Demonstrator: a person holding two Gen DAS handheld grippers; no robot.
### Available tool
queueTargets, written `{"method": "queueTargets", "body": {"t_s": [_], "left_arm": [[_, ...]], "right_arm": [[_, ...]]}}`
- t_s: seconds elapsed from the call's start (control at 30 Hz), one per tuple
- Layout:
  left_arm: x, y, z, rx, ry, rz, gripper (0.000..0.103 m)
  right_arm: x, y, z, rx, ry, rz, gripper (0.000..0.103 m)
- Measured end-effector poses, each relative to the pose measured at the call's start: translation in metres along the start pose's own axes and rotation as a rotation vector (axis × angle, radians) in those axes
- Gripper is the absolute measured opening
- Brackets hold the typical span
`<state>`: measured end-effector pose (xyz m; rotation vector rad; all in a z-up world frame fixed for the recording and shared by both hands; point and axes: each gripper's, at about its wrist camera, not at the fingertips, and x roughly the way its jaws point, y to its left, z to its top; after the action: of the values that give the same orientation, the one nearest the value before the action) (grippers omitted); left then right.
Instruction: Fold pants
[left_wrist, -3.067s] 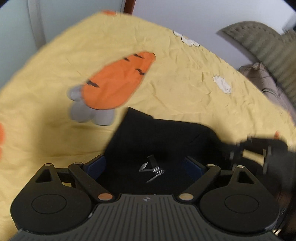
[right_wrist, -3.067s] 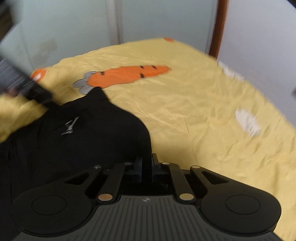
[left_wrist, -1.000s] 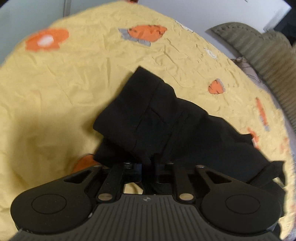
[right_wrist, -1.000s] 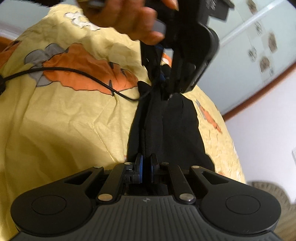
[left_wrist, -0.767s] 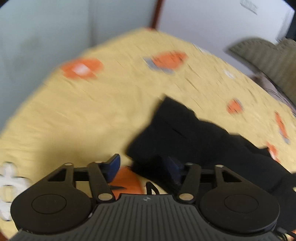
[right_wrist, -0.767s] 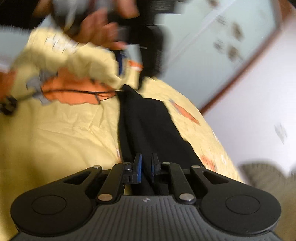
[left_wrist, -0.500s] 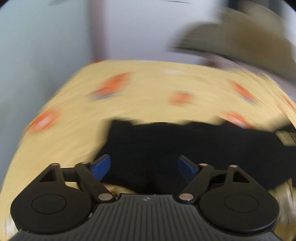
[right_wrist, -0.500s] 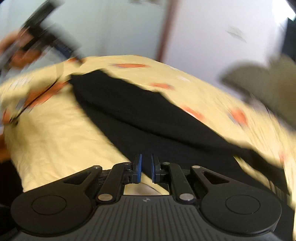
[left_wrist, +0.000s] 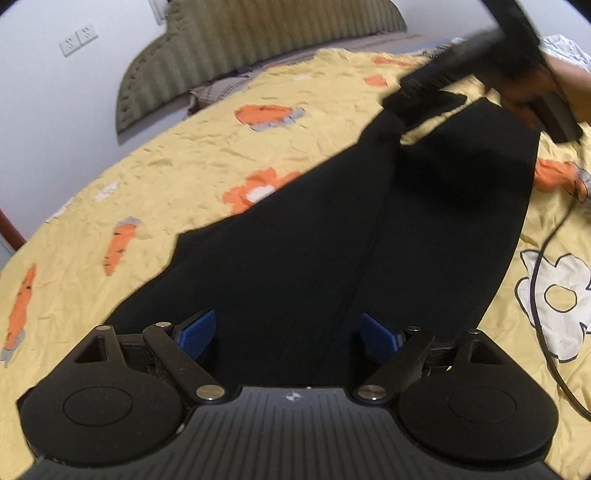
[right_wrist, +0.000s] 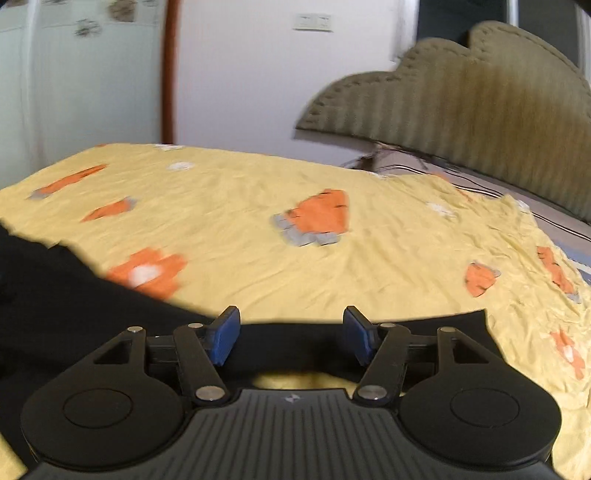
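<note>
The black pants (left_wrist: 369, 229) lie spread out flat on the yellow bedspread (left_wrist: 177, 173), both legs running away from me in the left wrist view. My left gripper (left_wrist: 286, 332) is open and empty, its blue pads just above the near end of the pants. My right gripper (right_wrist: 291, 334) is open and empty over the far edge of the pants (right_wrist: 74, 306); it also shows blurred at the far end of the pants in the left wrist view (left_wrist: 436, 88), held by a hand.
The bedspread has orange carrot and flower prints (right_wrist: 317, 218). A green padded headboard (right_wrist: 461, 107) stands behind the bed, with a striped sheet (right_wrist: 480, 184) below it. A black cable (left_wrist: 546, 295) trails across the bedspread at the right.
Both grippers let go of the pants and opened. The pants went from lifted and bunched to laid out flat. Both views swung round toward the headboard.
</note>
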<state>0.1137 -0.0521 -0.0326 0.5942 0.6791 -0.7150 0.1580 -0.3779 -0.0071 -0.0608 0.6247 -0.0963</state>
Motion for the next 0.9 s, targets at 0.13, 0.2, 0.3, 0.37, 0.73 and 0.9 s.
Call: {"method": "queueTargets", "body": {"t_s": [0.13,0.2,0.3,0.37,0.73,0.9], "left_arm": [[0.008,-0.01,-0.001,0.009,-0.002,-0.033,0.07],[0.01,-0.014,-0.002,0.007,0.001,-0.053,0.062],[0.01,-0.018,-0.004,0.024,-0.026,-0.078,0.05],[0.009,-0.019,-0.005,0.032,-0.032,-0.095,0.034],[0.002,-0.035,-0.01,0.083,-0.054,-0.058,0.005],[0.001,-0.04,-0.014,0.122,-0.067,-0.038,0.003]], "right_arm": [[0.032,-0.02,0.014,0.033,0.04,-0.048,0.061],[0.039,-0.015,0.016,-0.018,0.072,-0.001,0.061],[0.029,0.016,0.01,-0.27,0.027,0.183,0.061],[0.013,0.038,0.0,-0.475,-0.017,0.356,0.061],[0.03,0.126,-0.002,-0.972,0.205,0.677,0.053],[0.037,0.135,0.007,-0.978,0.316,0.729,0.02]]}}
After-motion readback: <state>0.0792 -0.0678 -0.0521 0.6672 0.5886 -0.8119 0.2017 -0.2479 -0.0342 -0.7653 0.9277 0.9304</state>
